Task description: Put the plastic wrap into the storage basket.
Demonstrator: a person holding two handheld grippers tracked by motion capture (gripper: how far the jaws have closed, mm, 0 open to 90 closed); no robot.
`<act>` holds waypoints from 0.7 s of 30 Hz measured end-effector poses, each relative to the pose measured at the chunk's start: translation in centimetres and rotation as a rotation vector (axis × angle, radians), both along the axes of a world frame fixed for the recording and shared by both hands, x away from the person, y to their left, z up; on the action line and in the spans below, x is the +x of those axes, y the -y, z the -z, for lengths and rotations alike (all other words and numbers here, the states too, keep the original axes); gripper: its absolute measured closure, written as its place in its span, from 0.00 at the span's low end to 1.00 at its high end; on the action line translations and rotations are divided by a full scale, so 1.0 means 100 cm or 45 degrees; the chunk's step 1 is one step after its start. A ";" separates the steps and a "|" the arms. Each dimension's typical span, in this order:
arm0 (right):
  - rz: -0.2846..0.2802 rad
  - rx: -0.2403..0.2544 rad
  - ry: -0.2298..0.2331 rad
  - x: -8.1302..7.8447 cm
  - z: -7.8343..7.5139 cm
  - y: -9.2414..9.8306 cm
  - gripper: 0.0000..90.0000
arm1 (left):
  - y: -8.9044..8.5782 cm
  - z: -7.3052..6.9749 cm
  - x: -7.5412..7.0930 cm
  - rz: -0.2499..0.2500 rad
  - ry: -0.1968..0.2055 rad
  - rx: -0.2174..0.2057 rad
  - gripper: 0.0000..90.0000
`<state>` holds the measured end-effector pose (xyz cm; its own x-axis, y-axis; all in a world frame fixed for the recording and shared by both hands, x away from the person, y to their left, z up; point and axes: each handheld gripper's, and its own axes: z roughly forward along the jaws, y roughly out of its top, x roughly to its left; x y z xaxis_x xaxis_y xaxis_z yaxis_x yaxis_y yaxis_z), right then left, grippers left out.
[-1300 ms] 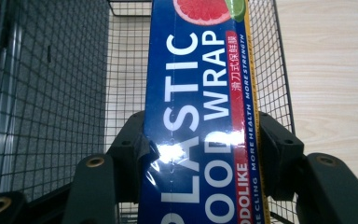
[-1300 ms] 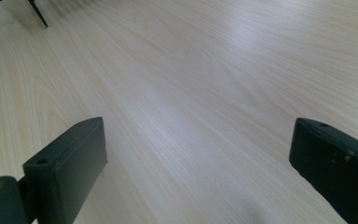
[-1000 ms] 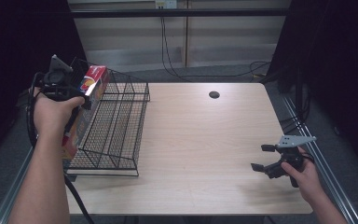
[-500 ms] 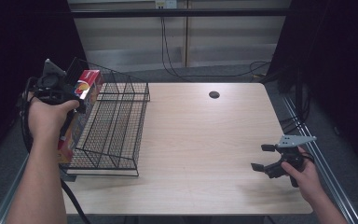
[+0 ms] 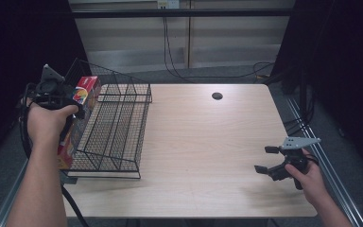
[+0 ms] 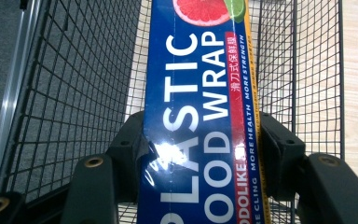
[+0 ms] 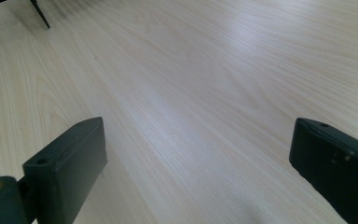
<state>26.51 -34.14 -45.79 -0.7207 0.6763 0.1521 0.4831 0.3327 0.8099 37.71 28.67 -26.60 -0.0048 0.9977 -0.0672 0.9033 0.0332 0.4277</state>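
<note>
Pale wood-grain table (image 5: 203,142), dark surrounds, rail along its right edge. Left tongs (image 5: 78,101): clamped on a long blue plastic-wrap carton (image 6: 200,116), held at the table's left edge, against the near left wall of the black wire basket (image 5: 118,127). Right of the basket: open bare tabletop, one dark round hole (image 5: 217,96) far off. Right tongs (image 5: 265,159): jaws wide apart, nothing between, low over bare wood near the right edge.

Glossy carton, wire rack, pale wood
Shiny printed plastic wrap box (image 6: 200,112); thin black metal-wire basket (image 5: 118,127); smooth matt wood-grain desk (image 5: 208,142); matt black jaws.
</note>
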 end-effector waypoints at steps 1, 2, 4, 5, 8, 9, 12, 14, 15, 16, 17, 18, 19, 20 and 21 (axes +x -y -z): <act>0.000 0.000 0.000 0.000 0.000 0.000 0.04 | 0.000 0.000 0.000 0.000 0.000 0.000 0.48; 0.002 0.001 0.001 0.000 0.000 0.000 0.04 | -0.001 0.001 0.000 0.012 -0.004 0.008 0.48; -0.001 0.000 0.001 0.000 0.000 0.000 0.04 | -0.002 0.003 -0.001 0.007 -0.008 0.010 0.48; -0.001 0.000 0.002 0.000 0.000 -0.001 0.04 | -0.002 0.003 -0.001 0.005 -0.011 0.006 0.48; 0.002 -0.002 0.003 0.000 0.000 -0.001 0.04 | -0.002 0.005 -0.002 -0.008 -0.018 -0.004 0.48; 0.002 -0.003 0.001 0.000 0.000 -0.001 0.04 | -0.003 0.005 -0.002 -0.003 -0.018 0.002 0.48; 0.001 -0.003 0.002 0.000 0.000 -0.002 0.04 | -0.003 0.005 -0.002 -0.013 -0.026 0.000 0.48; -0.002 -0.001 0.002 0.000 -0.001 -0.002 0.04 | -0.002 0.005 -0.002 -0.007 -0.028 0.006 0.48; 0.001 -0.001 0.004 0.000 -0.001 -0.002 0.04 | -0.002 0.005 -0.002 -0.006 -0.031 0.003 0.48; -0.001 -0.002 0.004 0.000 -0.001 -0.002 0.04 | -0.001 0.006 -0.002 -0.011 -0.034 -0.002 0.48; -0.002 -0.002 0.004 0.000 -0.001 -0.002 0.04 | -0.001 0.006 -0.002 -0.014 -0.037 -0.009 0.47; -0.002 -0.003 0.004 0.000 -0.001 -0.002 0.04 | -0.001 0.006 -0.002 -0.024 -0.035 -0.018 0.47; -0.002 -0.003 0.003 0.000 -0.001 -0.002 0.04 | -0.001 0.006 -0.002 -0.020 -0.033 -0.013 0.47; -0.002 -0.003 0.003 0.000 -0.001 -0.002 0.04 | -0.001 0.006 -0.002 -0.014 -0.038 -0.010 0.47; -0.002 -0.002 0.003 0.000 -0.001 -0.002 0.04 | -0.001 0.006 -0.002 -0.018 -0.041 -0.014 0.47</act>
